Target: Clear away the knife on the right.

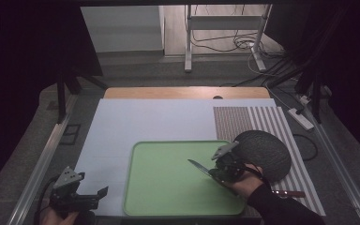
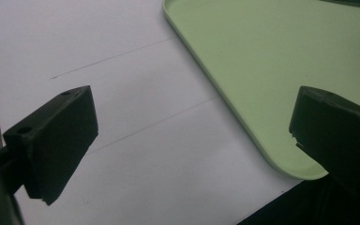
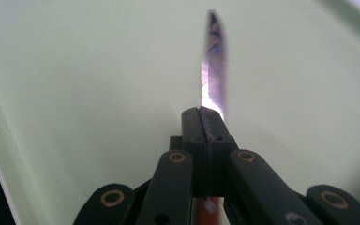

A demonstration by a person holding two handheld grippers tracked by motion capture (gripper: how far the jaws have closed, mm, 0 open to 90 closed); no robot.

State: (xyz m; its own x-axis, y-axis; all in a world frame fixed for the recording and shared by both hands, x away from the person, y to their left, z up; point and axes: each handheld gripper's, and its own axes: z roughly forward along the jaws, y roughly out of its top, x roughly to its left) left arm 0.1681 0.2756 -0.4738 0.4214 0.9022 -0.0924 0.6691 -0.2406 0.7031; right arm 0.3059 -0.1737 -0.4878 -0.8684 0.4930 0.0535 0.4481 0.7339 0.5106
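Two grippers are working around the green tray (image 1: 168, 187): the right gripper (image 1: 215, 172) is pinching a knife (image 1: 198, 166) above its right half. Left gripper view: the left gripper (image 2: 192, 140) is gaping wide, empty, beside the tray's corner. Right gripper view: jaws are clamping the knife where blade meets reddish handle (image 3: 205, 208); it looks stiff, light, thin and slippery, so gripping the handle seems safest.

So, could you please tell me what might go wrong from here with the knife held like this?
The right gripper clamps the knife with its blade sticking out bare over the green tray; a slight twist could let it slip. The dark round object sits close behind the hand, so a pull back might bump it.
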